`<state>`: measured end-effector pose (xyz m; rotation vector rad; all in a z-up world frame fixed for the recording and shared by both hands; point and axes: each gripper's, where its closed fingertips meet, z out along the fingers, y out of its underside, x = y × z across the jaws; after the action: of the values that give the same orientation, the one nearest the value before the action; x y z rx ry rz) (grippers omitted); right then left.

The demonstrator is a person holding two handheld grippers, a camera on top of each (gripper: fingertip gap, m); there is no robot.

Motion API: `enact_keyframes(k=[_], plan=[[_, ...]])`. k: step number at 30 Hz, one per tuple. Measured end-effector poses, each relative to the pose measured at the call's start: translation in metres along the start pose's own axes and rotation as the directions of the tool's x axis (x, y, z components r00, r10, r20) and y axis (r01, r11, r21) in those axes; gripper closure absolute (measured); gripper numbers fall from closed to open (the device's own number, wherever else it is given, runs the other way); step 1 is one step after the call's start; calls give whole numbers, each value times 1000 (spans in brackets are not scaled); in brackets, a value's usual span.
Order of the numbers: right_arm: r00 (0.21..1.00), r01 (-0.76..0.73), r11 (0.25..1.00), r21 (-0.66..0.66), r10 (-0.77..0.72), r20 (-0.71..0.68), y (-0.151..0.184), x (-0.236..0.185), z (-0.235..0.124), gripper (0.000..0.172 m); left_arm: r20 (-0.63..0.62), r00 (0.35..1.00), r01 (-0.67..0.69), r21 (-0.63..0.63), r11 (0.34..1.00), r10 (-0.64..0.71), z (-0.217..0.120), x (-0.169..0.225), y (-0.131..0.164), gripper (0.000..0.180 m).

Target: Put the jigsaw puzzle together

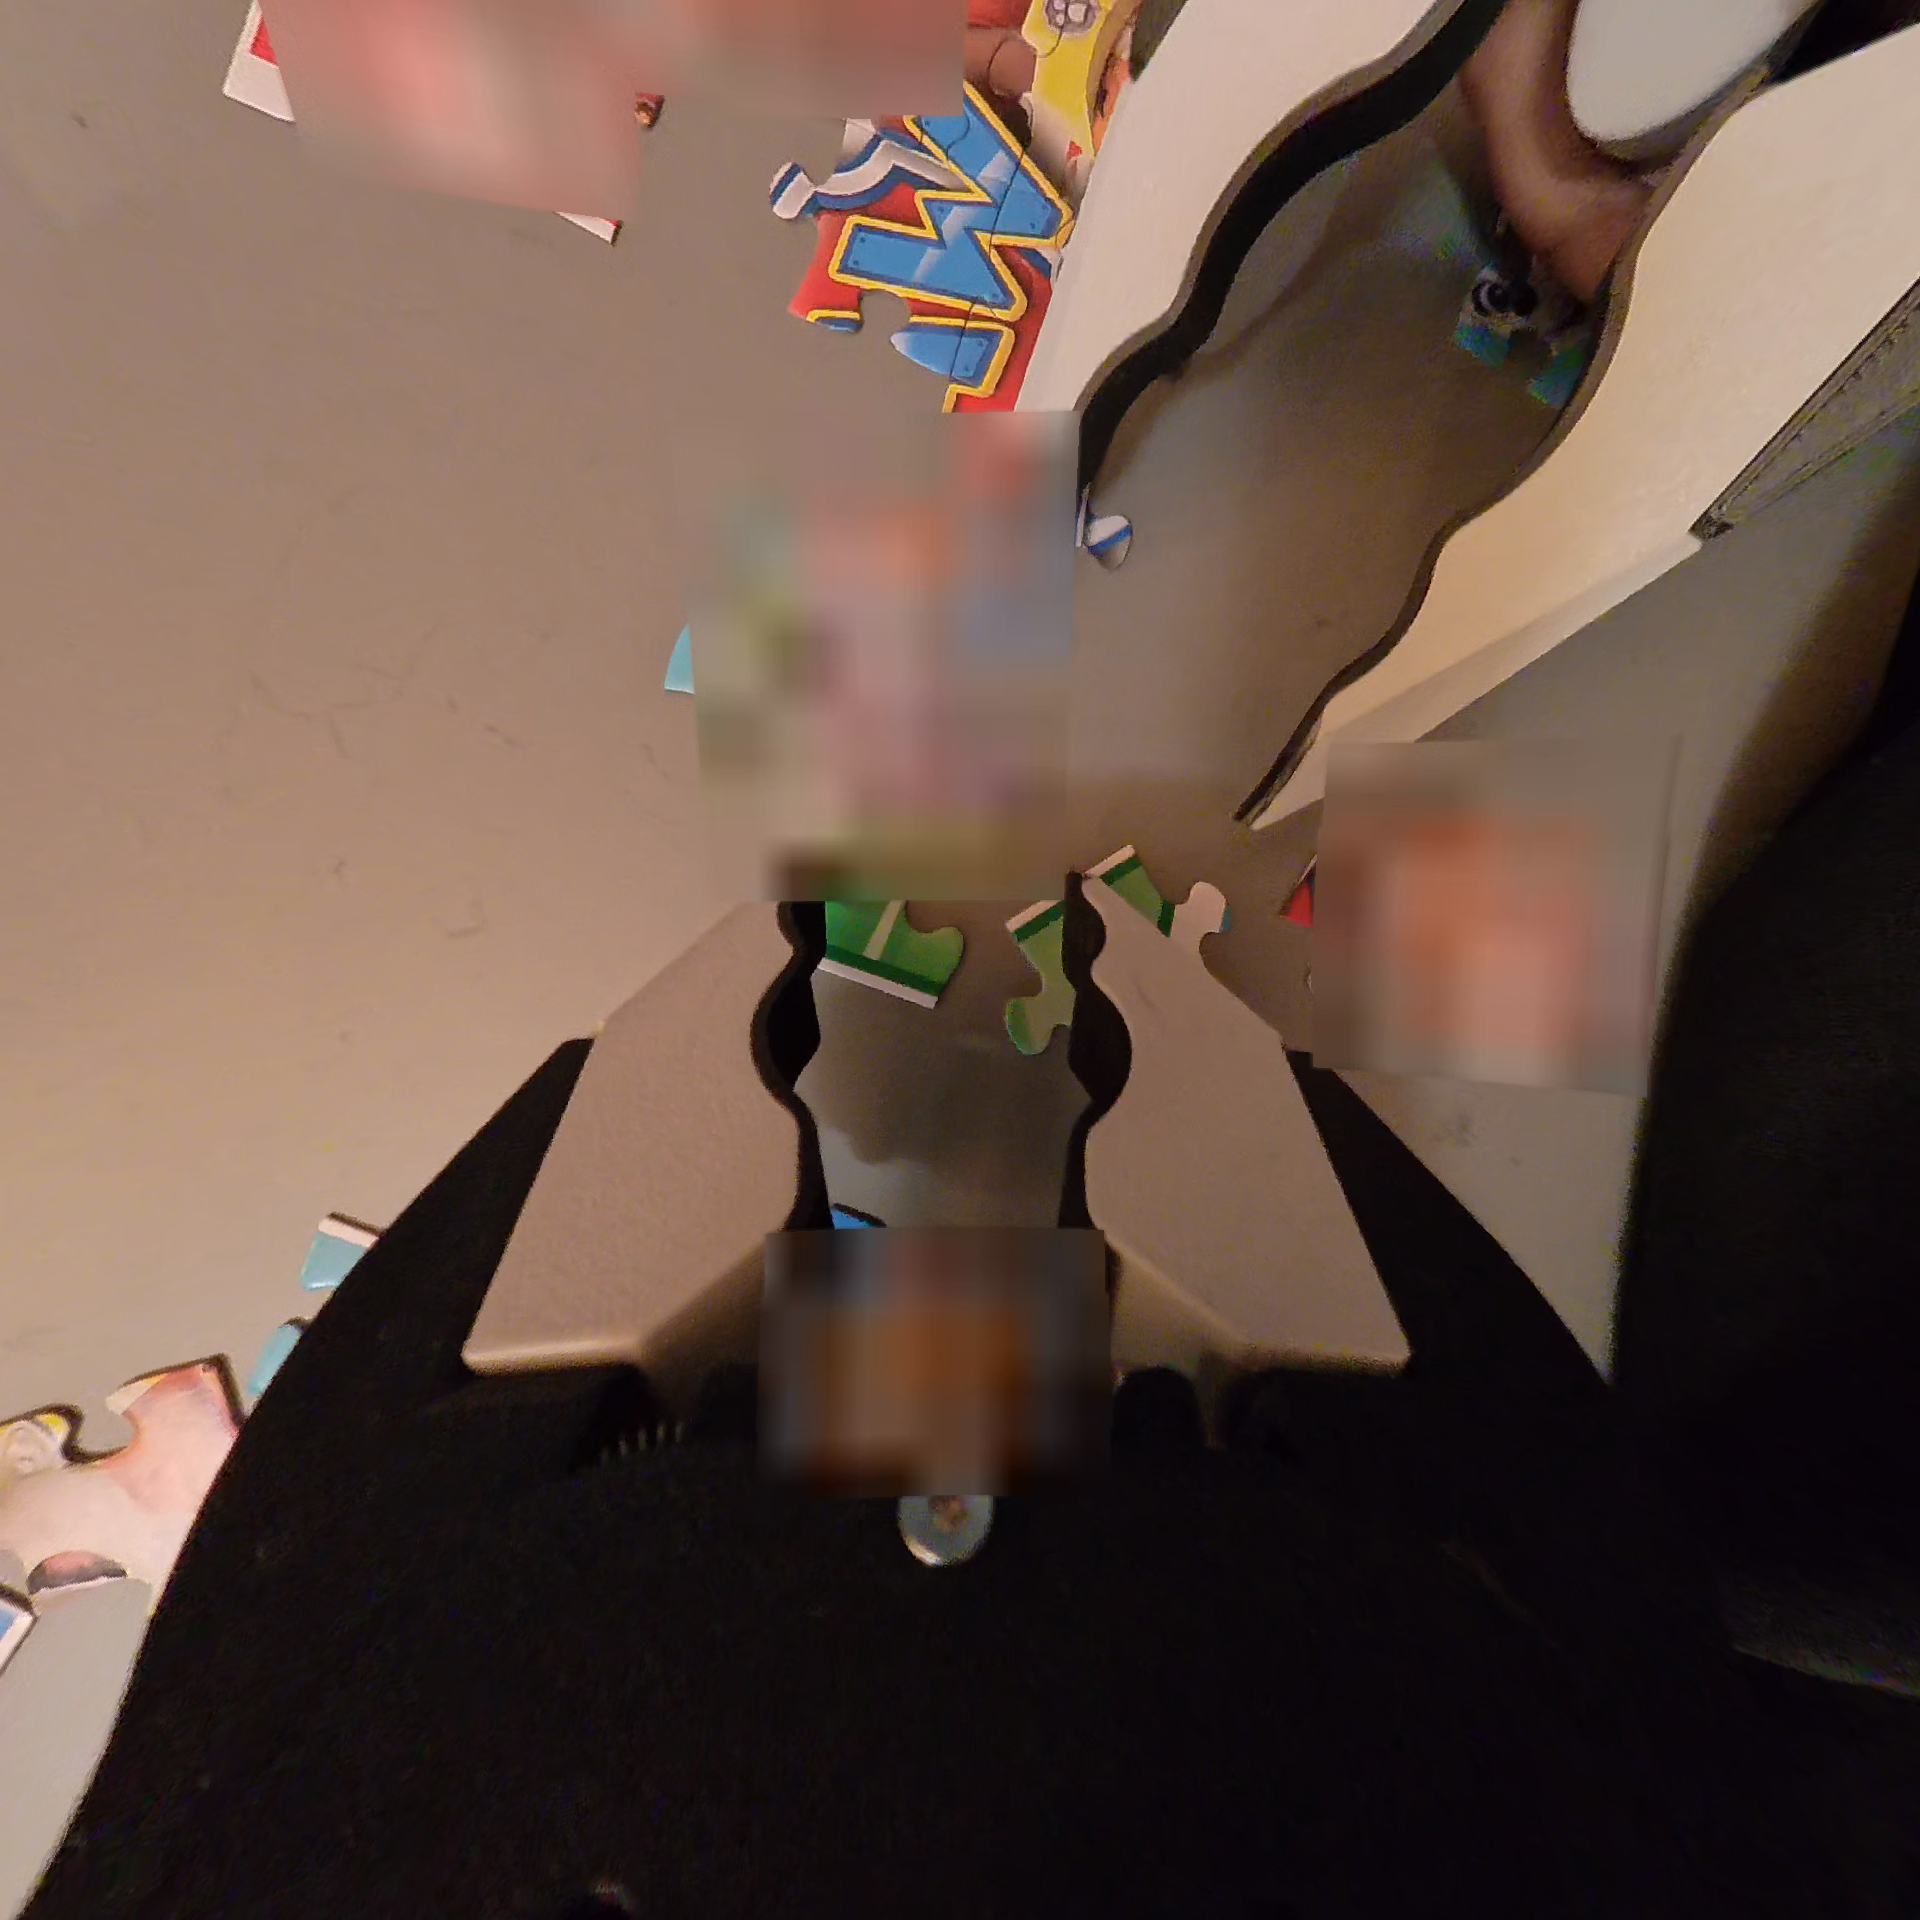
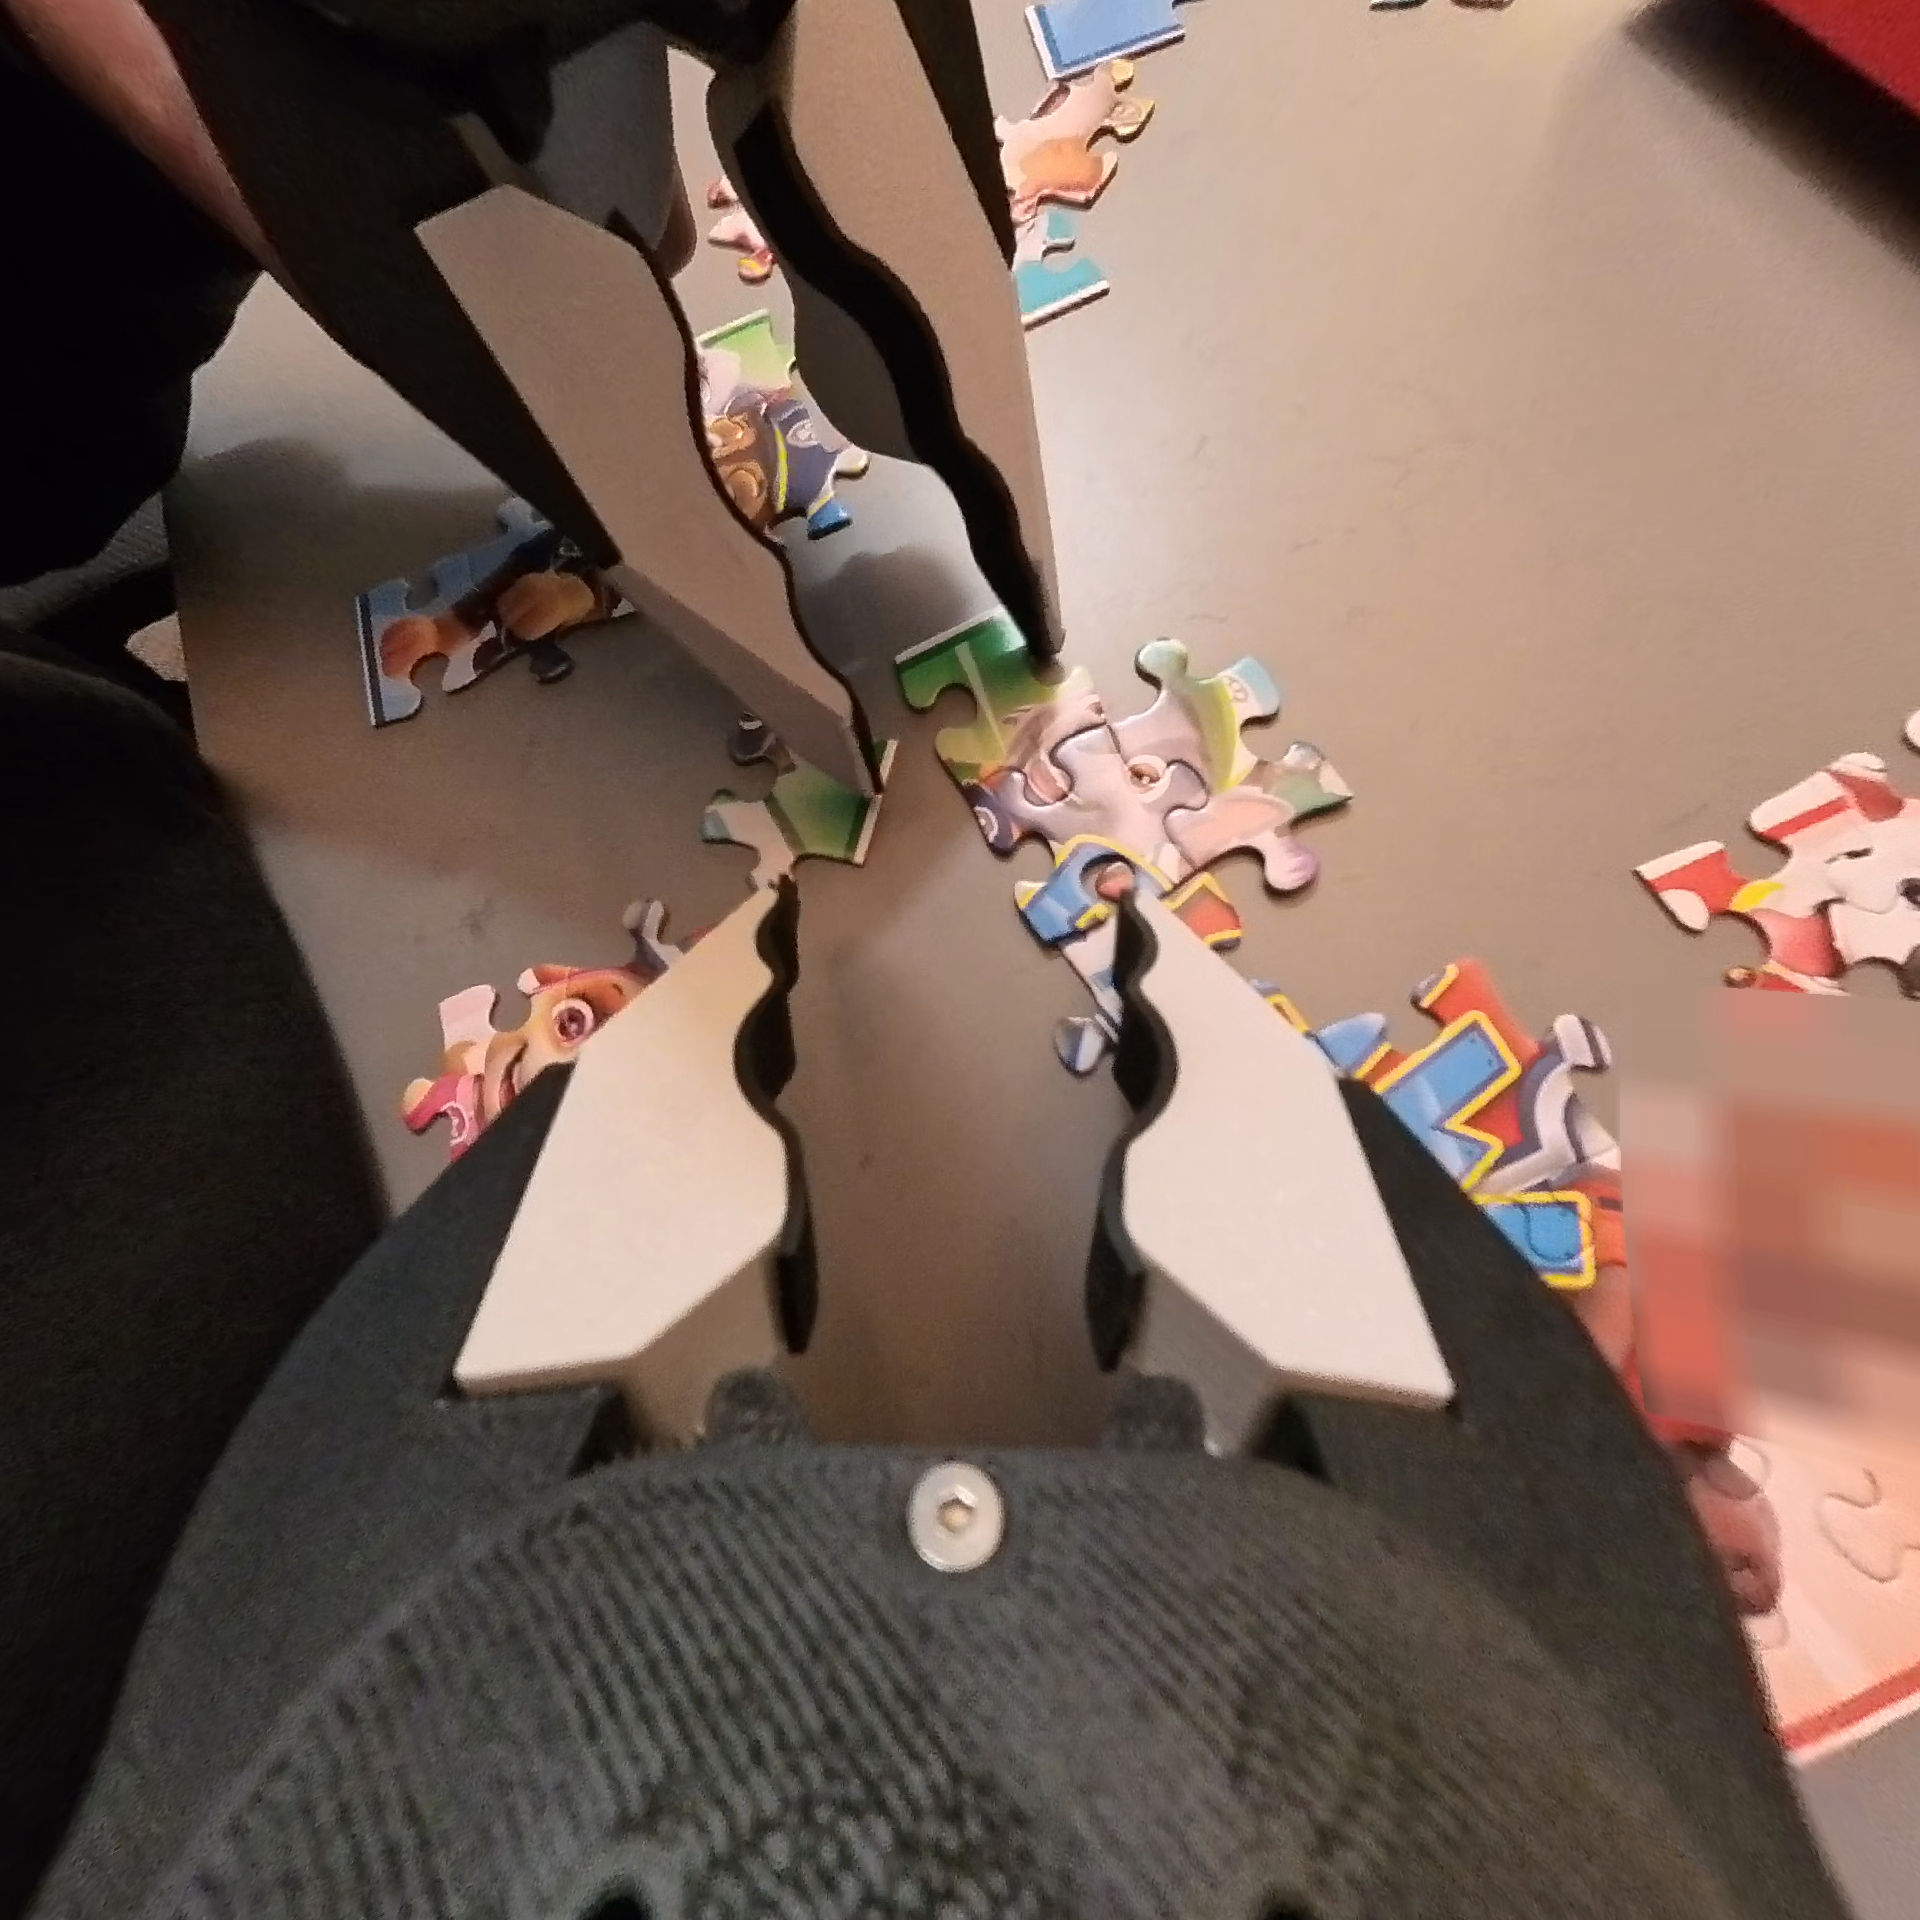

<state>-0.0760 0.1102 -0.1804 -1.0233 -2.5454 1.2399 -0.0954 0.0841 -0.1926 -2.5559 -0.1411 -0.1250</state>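
My left gripper (image 1: pixel 940 914) is open and points down at the grey table (image 2: pixel 1455 468). In the right wrist view it (image 2: pixel 956 717) comes in from the top. One of its fingertips rests on a loose green puzzle piece (image 2: pixel 805 821), the other on the green corner of a joined cluster of pieces (image 2: pixel 1122 769). Both green pieces show between its fingers, the loose one (image 1: pixel 1039 982) and the cluster's (image 1: pixel 894 951). My right gripper (image 2: pixel 951 899) is open and holds nothing. One tip is by the loose piece's knob, the other on a blue piece (image 2: pixel 1070 894). One of its fingers (image 1: pixel 1507 623) shows in the left wrist view.
Loose puzzle pieces lie all around: a pink one (image 2: pixel 499 1049), a blue and red joined group (image 2: pixel 1455 1101), red and white ones (image 2: pixel 1818 862), others farther back (image 2: pixel 468 623) (image 2: pixel 1060 135). A red and white printed sheet (image 2: pixel 1849 1610) lies at the lower right. The gap from one gripper's tips to the other's is roughly 4 cm.
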Motion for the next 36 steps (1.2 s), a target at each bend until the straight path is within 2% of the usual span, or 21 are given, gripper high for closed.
enact_keyframes(k=[15, 26, 36], plan=[[995, 62, 998, -19, -60, 79, 2, -25, 4, 114, 11, 1000, 6, 6, 1000, -6, 1, -2, -2, 137], [996, 86, 995, -55, -83, 45, 8, -19, 6, 113, 12, 1000, 4, 5, 1000, -4, 1, -1, -2, 137], [996, 82, 997, -14, -81, 43, -1, -19, 3, 113, 11, 1000, 1, 1, 1000, -1, 2, -1, -2, 137]])
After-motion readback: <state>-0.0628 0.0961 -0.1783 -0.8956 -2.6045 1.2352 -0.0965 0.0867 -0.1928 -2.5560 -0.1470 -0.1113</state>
